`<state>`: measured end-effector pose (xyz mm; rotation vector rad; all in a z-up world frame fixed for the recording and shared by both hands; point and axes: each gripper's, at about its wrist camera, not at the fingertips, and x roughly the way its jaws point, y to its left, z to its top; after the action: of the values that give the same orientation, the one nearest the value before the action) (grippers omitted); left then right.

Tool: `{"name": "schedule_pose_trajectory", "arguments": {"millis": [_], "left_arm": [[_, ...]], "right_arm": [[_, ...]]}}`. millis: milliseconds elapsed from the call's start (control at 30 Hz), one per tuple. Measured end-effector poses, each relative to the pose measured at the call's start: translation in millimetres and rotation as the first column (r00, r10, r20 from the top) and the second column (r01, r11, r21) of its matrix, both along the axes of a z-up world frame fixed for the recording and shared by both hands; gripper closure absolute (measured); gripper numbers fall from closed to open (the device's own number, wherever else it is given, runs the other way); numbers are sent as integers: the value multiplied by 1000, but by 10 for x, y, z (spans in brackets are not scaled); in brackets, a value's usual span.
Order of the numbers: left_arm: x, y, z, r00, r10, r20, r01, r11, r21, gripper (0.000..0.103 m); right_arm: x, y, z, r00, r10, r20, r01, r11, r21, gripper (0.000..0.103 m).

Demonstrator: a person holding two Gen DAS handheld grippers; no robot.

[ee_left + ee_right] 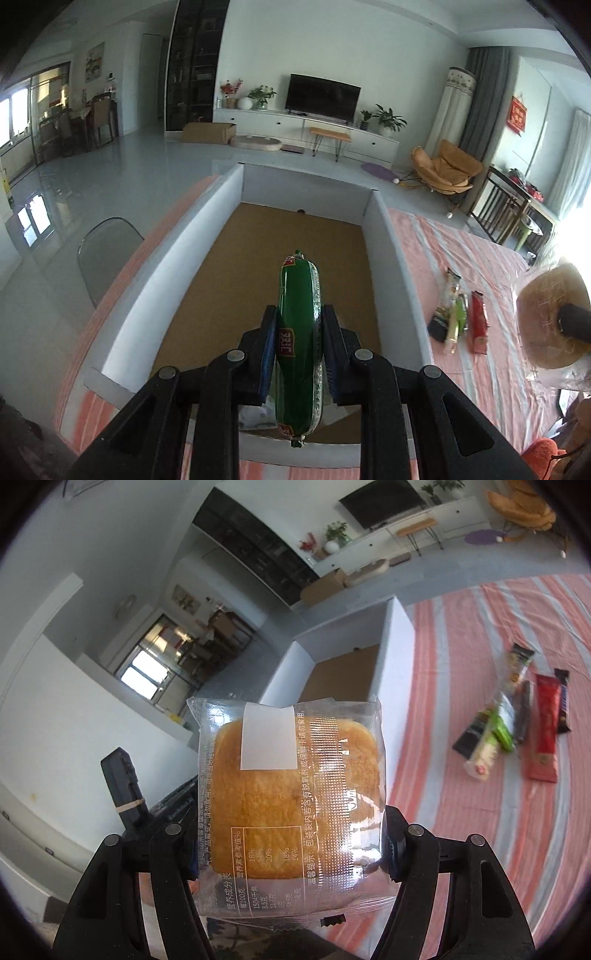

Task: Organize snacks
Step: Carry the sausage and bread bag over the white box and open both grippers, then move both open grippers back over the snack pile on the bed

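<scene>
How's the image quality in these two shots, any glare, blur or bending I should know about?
Left wrist view: strong window glare washes out the right edge, the white box walls bow from fisheye, the green sausage is sharp. Right wrist view: the wrapped bread is sharp with specular shine on its plastic, the snack pile is softly blurred, and the corners are black.

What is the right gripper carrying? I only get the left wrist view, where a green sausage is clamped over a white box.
Observer: The right gripper holds a bread packet, clear wrap with a white sticker.
Operator: Are its jaws wide?
Observer: Yes, spread across the packet's sides.
Operator: Anything new among the snacks left on the striped cloth?
Observer: A dark bar lies just beyond the red packet, at the far edge of the group.
</scene>
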<state>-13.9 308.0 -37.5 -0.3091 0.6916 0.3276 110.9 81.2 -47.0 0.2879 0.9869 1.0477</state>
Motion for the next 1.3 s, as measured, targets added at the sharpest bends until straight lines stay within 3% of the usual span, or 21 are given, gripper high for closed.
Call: {"name": "schedule_pose_trajectory", "arguments": {"millis": [67, 133, 200, 233, 267, 367, 567, 733, 900, 1033, 1167, 1300], "left_arm": [[1, 120, -118, 998, 50, -22, -50, 999, 17, 80], [20, 240, -244, 991, 122, -59, -119, 992, 43, 78], [51, 317, -355, 981, 167, -97, -162, 985, 61, 49], [34, 346, -376, 978, 180, -102, -174, 983, 66, 23], [4, 333, -385, 977, 191, -91, -184, 980, 77, 11], [-74, 233, -399, 980, 191, -51, -184, 975, 127, 5], [1, 6, -344, 995, 100, -6, -100, 992, 71, 4], [120, -601, -158, 995, -68, 77, 66, 997, 35, 4], [363, -1395, -183, 953, -298, 61, 296, 954, 37, 2], [586, -1996, -412, 901, -434, 0, 434, 900, 48, 2], [779, -2382, -838, 871, -481, -100, 486, 873, 39, 2], [969, -2600, -1138, 867, -467, -173, 484, 873, 68, 2]], "right_arm": [[15, 381, -13, 999, 20, 50, -17, 998, -52, 29], [24, 734, -78, 992, 26, 123, -5, 986, -166, 24], [25, 871, -134, 984, 18, 175, 22, 974, -226, 19], [15, 858, -141, 980, 13, 198, 33, 973, -229, 19], [2, 799, -141, 976, 7, 216, 42, 974, -222, 18], [9, 536, -164, 967, -29, 252, 88, 970, -227, 18], [-34, -277, -315, 920, -157, 358, 260, 931, -258, 18], [-73, -1061, -690, 850, -317, 422, 466, 826, -318, 18], [9, -1779, -1011, 761, -490, 425, 639, 677, -364, 18], [-42, -2089, -1118, 695, -535, 481, 714, 593, -371, 18], [-27, -2223, -1235, 687, -536, 492, 725, 561, -401, 18], [23, -2280, -1334, 698, -551, 458, 716, 548, -432, 18]]}}
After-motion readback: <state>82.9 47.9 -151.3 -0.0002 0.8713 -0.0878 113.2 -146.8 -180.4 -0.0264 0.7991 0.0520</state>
